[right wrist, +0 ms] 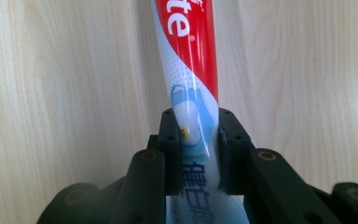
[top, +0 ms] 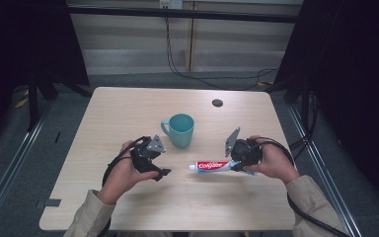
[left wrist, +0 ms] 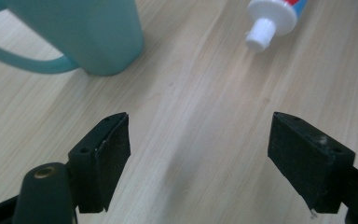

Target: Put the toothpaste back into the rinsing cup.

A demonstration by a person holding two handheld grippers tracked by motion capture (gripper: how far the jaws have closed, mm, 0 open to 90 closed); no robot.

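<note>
Toothpaste tube (top: 214, 166) lies flat on the table (top: 128, 108), near-centre, cap pointing left toward the left gripper (top: 159, 173), tail end at the right. Teal mug (top: 179, 130) stands upright just beyond it, handle to the left.

Right gripper (right wrist: 199, 135): jaws closed narrow on the tube's tail section, one pad on each flat face, the blue-printed part pinched between them. The tube runs straight away from the jaws in the right gripper view.

Left gripper: jaws spread wide, nothing between them, hovering over bare wood. In the left gripper view the white cap (left wrist: 262, 31) sits ahead and to the right; the mug is ahead to the left.

Handling judgement:
- Light; no load problem.
- Soft laminate body: yields under squeeze, and paste shifts toward the cap. A hard pinch mid-body risks bulging.
- Glossy skin, likely slippery; the flattened tail gives the firmest hold.
- Held by the tail alone, the cap end will probably droop or swing.
- Cap and shoulder are the only rigid parts, so best for the second grip.
</note>
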